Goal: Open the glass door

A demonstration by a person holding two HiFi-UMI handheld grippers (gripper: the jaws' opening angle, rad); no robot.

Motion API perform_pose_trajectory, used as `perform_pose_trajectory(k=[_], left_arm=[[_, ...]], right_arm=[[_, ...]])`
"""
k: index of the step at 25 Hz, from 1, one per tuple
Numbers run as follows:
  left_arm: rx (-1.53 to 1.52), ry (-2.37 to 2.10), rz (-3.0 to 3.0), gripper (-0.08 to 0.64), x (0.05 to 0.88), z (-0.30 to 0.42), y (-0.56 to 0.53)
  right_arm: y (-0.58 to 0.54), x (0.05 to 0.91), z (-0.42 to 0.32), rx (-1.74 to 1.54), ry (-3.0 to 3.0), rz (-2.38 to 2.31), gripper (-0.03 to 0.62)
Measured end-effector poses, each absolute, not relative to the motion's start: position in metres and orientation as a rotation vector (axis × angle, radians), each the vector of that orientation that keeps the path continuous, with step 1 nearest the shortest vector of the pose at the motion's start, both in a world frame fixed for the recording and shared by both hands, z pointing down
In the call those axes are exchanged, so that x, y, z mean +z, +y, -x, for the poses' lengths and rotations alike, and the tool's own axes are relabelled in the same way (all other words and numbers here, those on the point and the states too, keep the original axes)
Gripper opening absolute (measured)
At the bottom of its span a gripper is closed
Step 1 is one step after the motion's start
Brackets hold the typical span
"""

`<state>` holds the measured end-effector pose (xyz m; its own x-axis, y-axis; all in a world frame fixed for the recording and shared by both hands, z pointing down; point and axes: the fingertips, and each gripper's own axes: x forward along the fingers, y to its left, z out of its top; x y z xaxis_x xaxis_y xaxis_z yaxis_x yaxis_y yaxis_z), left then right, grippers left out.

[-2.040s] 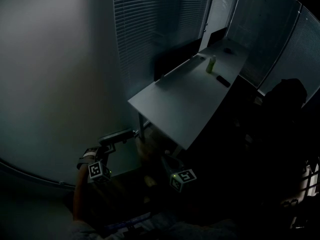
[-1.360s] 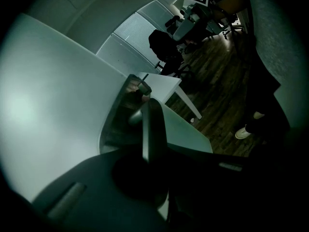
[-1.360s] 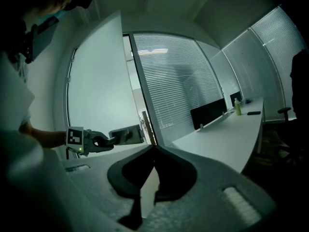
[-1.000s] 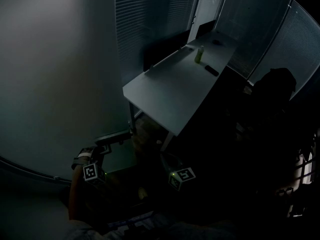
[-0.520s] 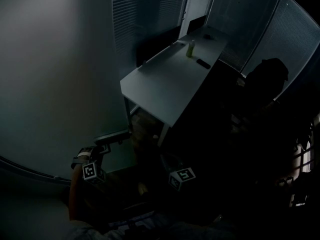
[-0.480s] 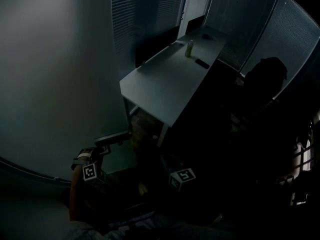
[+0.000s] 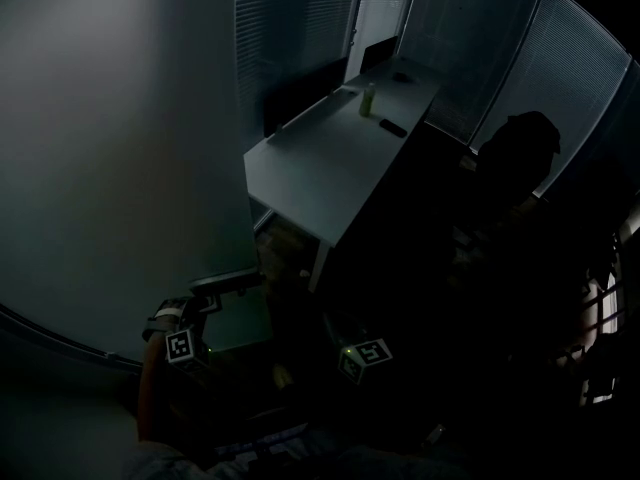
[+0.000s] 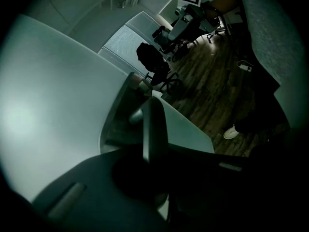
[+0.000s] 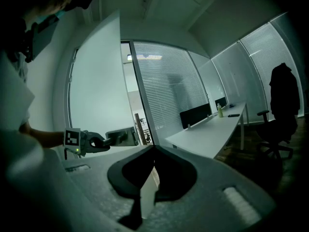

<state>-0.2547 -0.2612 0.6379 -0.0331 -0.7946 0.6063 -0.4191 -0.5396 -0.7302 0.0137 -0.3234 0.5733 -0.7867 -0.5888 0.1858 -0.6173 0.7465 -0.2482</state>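
Gripping the handle (image 7: 232, 281) of the glass door (image 7: 100, 168)
Clamped on the handle with left gripper (image 7: 208, 301), lower left of head view; right gripper (image 9: 153, 150) at lower centre, jaws together, empty; glass door across whole left side.

The door handle (image 9: 123, 137) sits between the tips of my left tongs (image 9: 108, 140), on the glass door (image 9: 94, 86) that stands left of them. My right tongs (image 9: 153, 149) are right of that pair, apart from the door. Ahead of both lies the bench (image 7: 320, 168), with a bottle (image 7: 369, 99) on its far end and a chair (image 9: 275, 146) to its right.
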Motion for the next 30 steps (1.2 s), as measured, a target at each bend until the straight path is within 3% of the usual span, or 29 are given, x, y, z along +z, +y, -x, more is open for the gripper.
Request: perform_pose_trajectory(k=[30], left_arm=[[-1.536, 1.129, 1.944, 0.002, 0.64, 0.209, -0.184]], right_arm=[[-0.206, 0.566, -0.074, 0.432, -2.85, -1.097, 0.002]])
